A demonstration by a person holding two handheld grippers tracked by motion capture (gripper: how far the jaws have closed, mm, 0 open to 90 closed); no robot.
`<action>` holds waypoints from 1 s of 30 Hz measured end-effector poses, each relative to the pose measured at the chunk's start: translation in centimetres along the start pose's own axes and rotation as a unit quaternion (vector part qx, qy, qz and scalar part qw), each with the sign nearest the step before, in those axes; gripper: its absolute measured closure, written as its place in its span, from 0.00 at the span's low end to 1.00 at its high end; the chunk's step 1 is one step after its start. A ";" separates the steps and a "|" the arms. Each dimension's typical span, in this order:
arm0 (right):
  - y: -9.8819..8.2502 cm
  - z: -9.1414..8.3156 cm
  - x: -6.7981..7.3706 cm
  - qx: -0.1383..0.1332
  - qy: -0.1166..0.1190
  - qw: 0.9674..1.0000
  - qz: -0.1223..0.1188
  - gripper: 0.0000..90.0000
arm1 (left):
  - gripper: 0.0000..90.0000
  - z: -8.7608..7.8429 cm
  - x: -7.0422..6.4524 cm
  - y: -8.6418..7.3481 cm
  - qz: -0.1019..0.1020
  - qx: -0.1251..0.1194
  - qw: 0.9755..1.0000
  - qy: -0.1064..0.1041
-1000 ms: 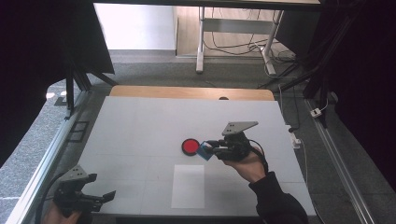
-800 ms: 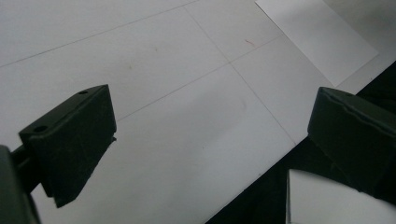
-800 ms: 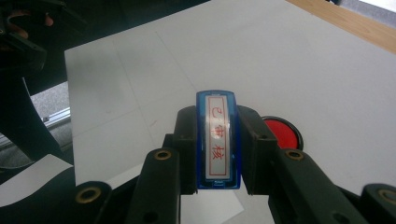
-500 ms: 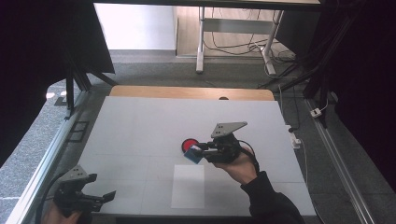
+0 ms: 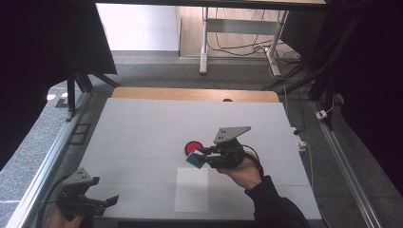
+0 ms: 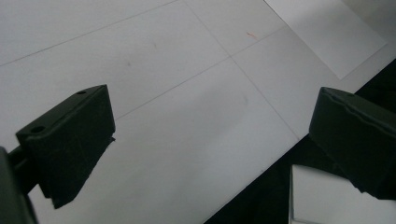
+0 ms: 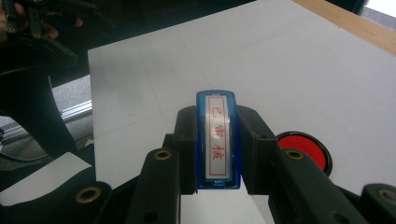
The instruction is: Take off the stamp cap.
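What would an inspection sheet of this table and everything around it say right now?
Surface: white table with a wooden strip along the far edge; a white paper sheet lies flat near the front.
Job's things: blue stamp with red characters on its label, clamped in the right gripper; round red ink pad lies on the table beside it.
Clutter: nothing seen.
Grippers: right gripper shut on the stamp, above the table near the paper's far edge; left gripper open, holding nothing, at the front left corner.
Cables: wires on the floor beyond the table; a cable at the right edge.
Surroundings: grey floor, table legs, dark curtains at the sides.
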State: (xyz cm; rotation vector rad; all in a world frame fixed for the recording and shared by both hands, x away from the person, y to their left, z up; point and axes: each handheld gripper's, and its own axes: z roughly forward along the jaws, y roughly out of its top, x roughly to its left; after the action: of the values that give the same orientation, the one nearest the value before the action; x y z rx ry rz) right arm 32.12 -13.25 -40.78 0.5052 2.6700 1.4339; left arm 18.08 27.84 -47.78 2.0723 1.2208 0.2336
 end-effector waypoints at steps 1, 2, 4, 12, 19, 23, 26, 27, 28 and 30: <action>0.0 0.0 0.1 0.000 0.001 1.000 0.000 0.79 | 0.00 0.0 0.0 0.1 0.001 -0.008 1.000 -0.006; 0.0 0.0 0.1 0.002 0.002 1.000 -0.002 0.79 | 0.00 0.0 0.0 0.1 0.001 -0.008 1.000 -0.006; 0.0 0.0 0.3 0.003 0.003 1.000 -0.003 0.79 | 0.00 0.0 0.0 0.2 0.005 -0.014 1.000 -0.012; 0.0 -0.4 0.4 -0.003 0.006 1.000 -0.003 0.79 | 0.00 0.7 -0.3 1.0 0.033 -0.023 0.998 -0.046; -0.1 -0.5 0.5 -0.004 0.010 1.000 -0.002 0.79 | 0.00 1.4 -0.8 1.9 0.044 -0.031 0.997 -0.063; -0.1 -0.5 0.7 -0.004 0.015 1.000 -0.005 0.79 | 0.00 2.1 -1.2 2.6 0.048 -0.031 0.995 -0.078; -0.1 -0.7 0.8 -0.004 0.017 1.000 -0.008 0.79 | 0.00 2.7 -1.6 3.2 0.060 -0.031 0.994 -0.087; -0.1 -0.7 0.8 -0.005 0.018 1.000 -0.008 0.79 | 0.00 3.0 -1.7 3.4 0.064 -0.030 0.994 -0.088; -0.1 -0.8 0.8 -0.006 0.020 1.000 -0.008 0.79 | 0.00 3.2 -1.8 3.6 0.068 -0.030 0.993 -0.092; 0.0 -0.8 0.8 -0.007 0.022 1.000 -0.007 0.79 | 0.00 3.6 -2.0 3.9 0.077 -0.032 0.992 -0.097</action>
State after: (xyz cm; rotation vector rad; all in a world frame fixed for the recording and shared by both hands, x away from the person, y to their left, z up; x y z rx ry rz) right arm 31.18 -13.68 -40.29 0.4584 2.6888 1.4758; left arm 21.41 23.29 -47.44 2.0816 0.9289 0.1356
